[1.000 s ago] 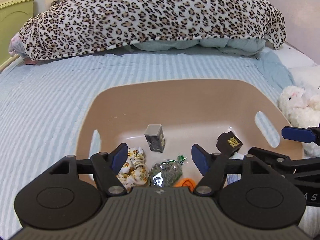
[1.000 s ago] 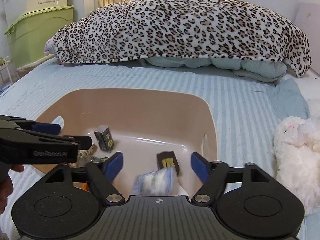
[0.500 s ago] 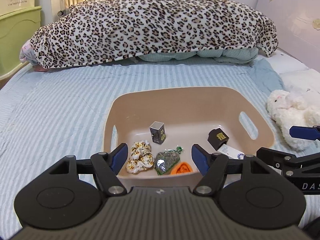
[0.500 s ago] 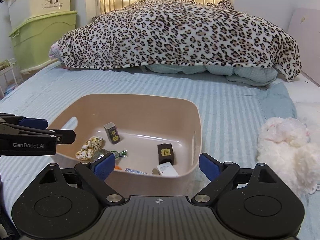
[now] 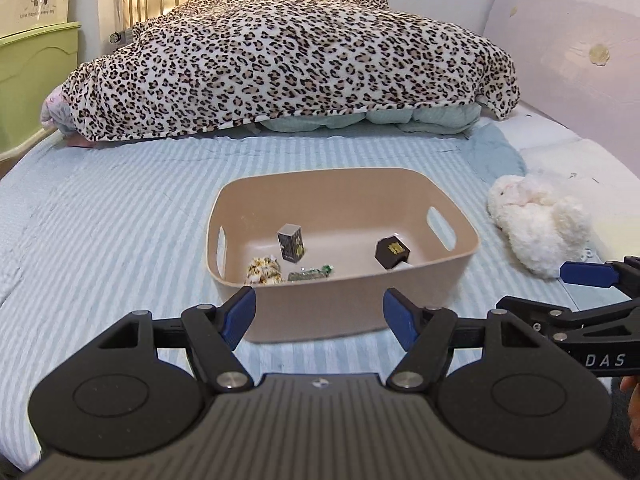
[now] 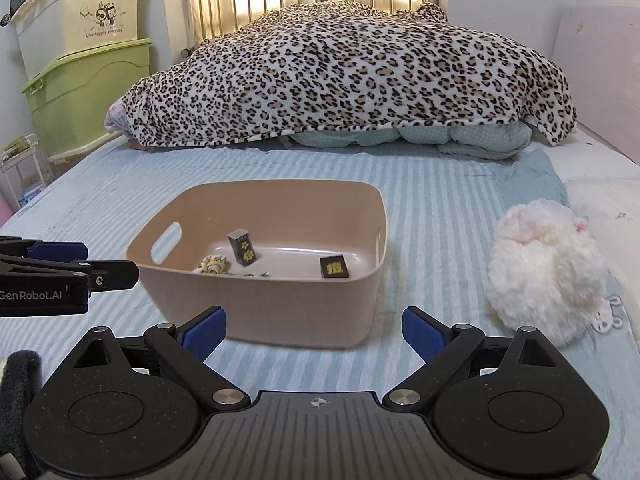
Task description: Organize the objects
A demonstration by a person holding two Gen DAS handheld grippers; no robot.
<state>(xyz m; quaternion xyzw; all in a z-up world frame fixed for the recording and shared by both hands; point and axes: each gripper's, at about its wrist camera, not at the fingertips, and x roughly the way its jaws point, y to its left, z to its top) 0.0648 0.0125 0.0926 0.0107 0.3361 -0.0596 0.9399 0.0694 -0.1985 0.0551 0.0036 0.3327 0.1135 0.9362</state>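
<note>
A tan plastic bin stands on the striped bed; it also shows in the right wrist view. In it lie a small dark box with stars, a black box with a yellow character, a leopard-print scrunchie and a green packet. My left gripper is open and empty, short of the bin's near wall. My right gripper is open and empty, also short of the bin. The right gripper's fingers show at the right in the left wrist view.
A white plush toy lies on the bed right of the bin. A leopard-print blanket is heaped at the far end. Green and cream storage boxes stand at the far left. A pink headboard runs along the right.
Both grippers have pulled back and up from over the bin; the bin now looks smaller and farther. Both stay open and empty.
</note>
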